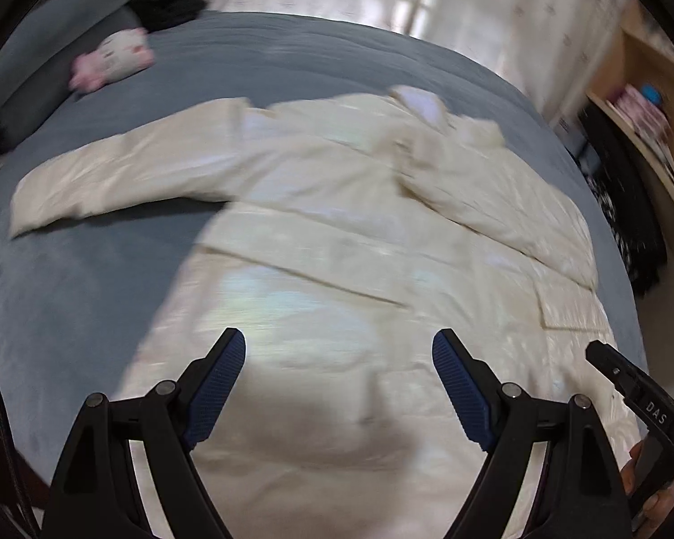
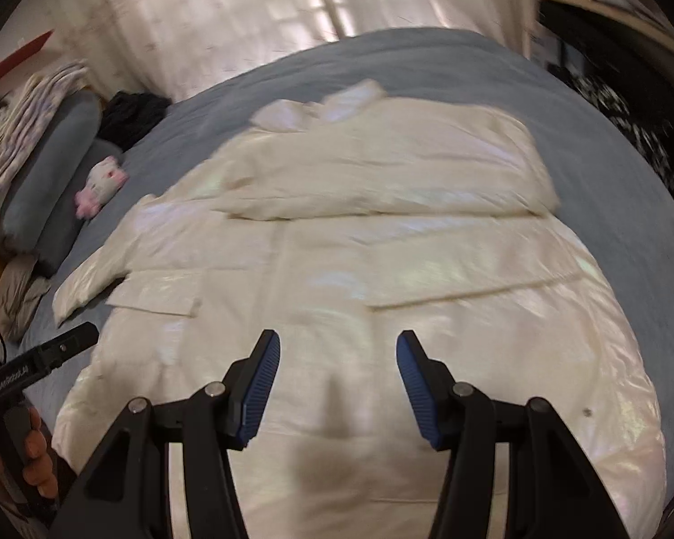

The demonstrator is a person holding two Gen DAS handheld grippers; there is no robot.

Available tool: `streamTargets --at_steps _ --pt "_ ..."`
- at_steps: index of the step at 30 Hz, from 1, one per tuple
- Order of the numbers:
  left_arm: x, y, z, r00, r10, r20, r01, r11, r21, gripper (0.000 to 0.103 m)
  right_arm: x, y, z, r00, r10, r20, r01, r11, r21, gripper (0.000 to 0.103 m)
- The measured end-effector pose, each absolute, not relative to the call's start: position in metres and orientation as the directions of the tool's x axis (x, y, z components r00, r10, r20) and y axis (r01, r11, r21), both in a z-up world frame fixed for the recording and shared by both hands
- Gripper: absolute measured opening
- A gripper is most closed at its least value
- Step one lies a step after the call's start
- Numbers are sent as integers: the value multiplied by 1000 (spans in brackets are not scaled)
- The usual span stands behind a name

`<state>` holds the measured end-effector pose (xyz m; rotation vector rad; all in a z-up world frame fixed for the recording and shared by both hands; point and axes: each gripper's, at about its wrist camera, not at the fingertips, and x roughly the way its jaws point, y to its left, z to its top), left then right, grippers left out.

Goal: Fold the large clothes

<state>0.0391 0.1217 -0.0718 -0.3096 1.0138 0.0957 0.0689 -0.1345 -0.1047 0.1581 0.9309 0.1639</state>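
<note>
We record 1 cream padded coat [image 1: 337,233], glossy, flat on the grey bed [image 1: 112,278], collar toward the far edge, hem nearest, 1 sleeve folded across. Left gripper [image 1: 339,350] and right gripper [image 2: 337,350]: jaws open, empty.

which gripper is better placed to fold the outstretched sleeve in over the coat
Left, probably. The cream coat's unfolded sleeve lies on the left gripper's side; the right gripper hangs farther from it. Both are open and empty.
</note>
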Motion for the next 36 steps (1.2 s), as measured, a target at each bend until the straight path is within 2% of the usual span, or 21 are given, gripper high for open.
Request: streamTargets --at_steps 6,14,22,30,36 --pt "19 199 -63 562 12 -827 -314 928 -200 84 76 -67 -87 592 248 -767 -191 968 166 54" --pt "1 302 -75 590 26 -807 -436 852 -291 84 89 21 -82 591 300 -749 -314 941 129 54" --pt "2 386 -108 687 -67 -724 -459 733 -503 84 112 101 -87 596 320 -737 -390 917 83 54" --pt "27 445 -148 754 -79 -652 -476 619 -625 84 144 173 -110 599 322 -733 -441 897 33 54" --pt "59 464 -182 732 -77 -677 -525 571 -632 84 176 206 -128 596 314 -739 -429 903 37 43"
